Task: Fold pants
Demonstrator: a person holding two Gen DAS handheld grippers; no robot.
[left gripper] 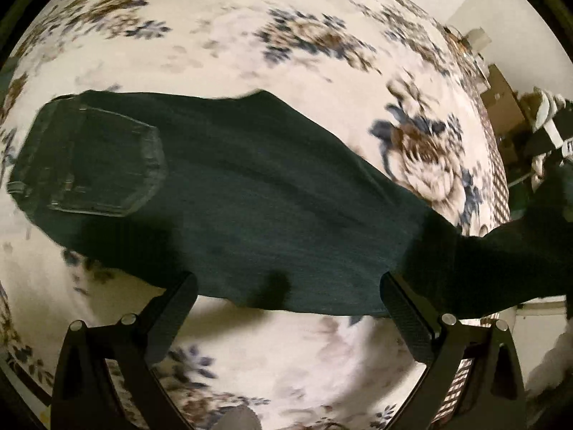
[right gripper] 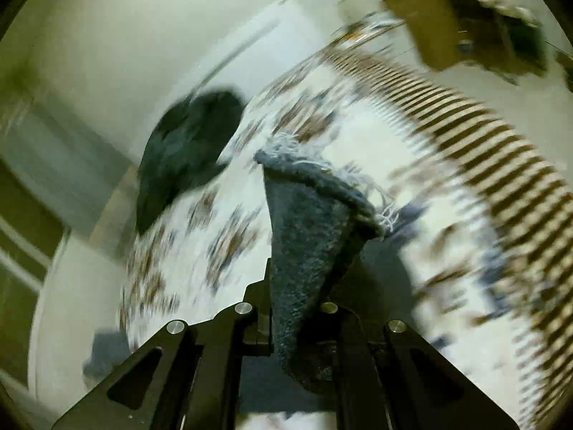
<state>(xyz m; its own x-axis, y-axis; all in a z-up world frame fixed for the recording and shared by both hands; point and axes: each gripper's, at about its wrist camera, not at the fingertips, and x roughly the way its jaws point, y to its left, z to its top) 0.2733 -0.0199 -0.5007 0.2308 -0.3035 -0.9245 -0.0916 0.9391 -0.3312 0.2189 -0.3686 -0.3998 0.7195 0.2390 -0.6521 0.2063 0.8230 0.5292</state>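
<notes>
the pants (left gripper: 250, 193) lay across the flowered bedspread (left gripper: 222, 46), dark denim folded lengthwise with 1 back pocket (left gripper: 104, 165) showing at the waist end, toward the bed's left side in my left view. the legs ran off toward the bed's right edge, rising there into shadow.

my left gripper (left gripper: 288, 288) was spread wide and held nothing; its 2 fingers (left gripper: 175, 308) hung over the near edge of the thigh, and i could not tell whether they touched the cloth.

my right gripper (right gripper: 304, 286) was clamped on the frayed hem (right gripper: 315, 175), the leg end standing up out of the jaws in a stiff cone. that view was badly smeared, with the checked border (right gripper: 483, 136) of the bedspread streaking past.

i judged the denim heavy for cloth and fairly stiff, soft enough to crease yet not slippery, so a pinch through both layers at the hem should hold. the frayed threads were a poor grip; the solid weave just behind them was better. for the left side, the near edge at mid-thigh looked the place to pinch or pin. a dark bundle (right gripper: 186, 150) sat at the bed's far corner; i could not tell what it was.
</notes>
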